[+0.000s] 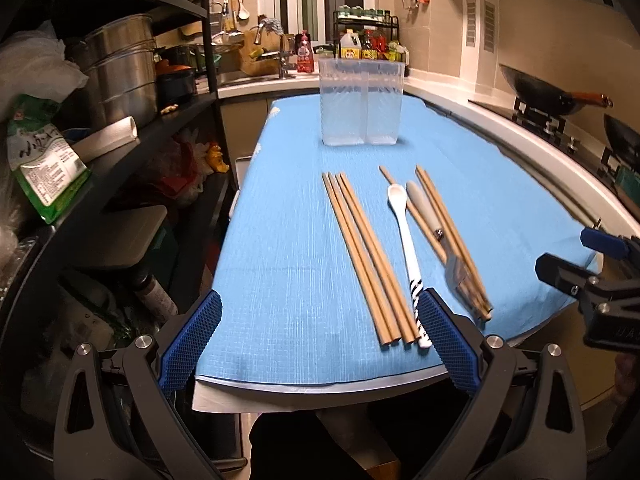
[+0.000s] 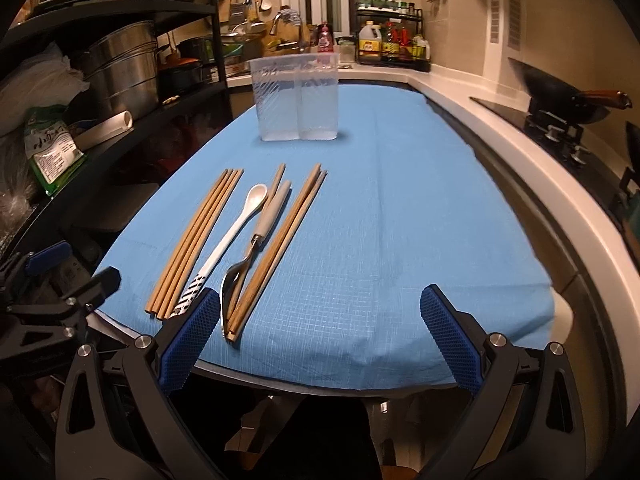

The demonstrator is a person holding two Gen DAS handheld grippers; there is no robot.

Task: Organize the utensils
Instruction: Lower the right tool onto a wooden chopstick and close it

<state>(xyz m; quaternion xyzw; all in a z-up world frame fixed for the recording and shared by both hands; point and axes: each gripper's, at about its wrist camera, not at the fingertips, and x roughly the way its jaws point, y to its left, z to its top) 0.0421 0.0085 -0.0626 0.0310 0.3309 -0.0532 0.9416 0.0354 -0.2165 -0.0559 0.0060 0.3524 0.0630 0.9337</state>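
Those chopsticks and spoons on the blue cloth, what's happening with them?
Nothing has been picked up. A person holds two claws at the near edge of the table, the left claw and right claw, both open and empty. On the blue cloth lie a group of chopsticks, a white spoon, a grey-handled utensil and more chopsticks. The clear divided holder stands empty at the far end.
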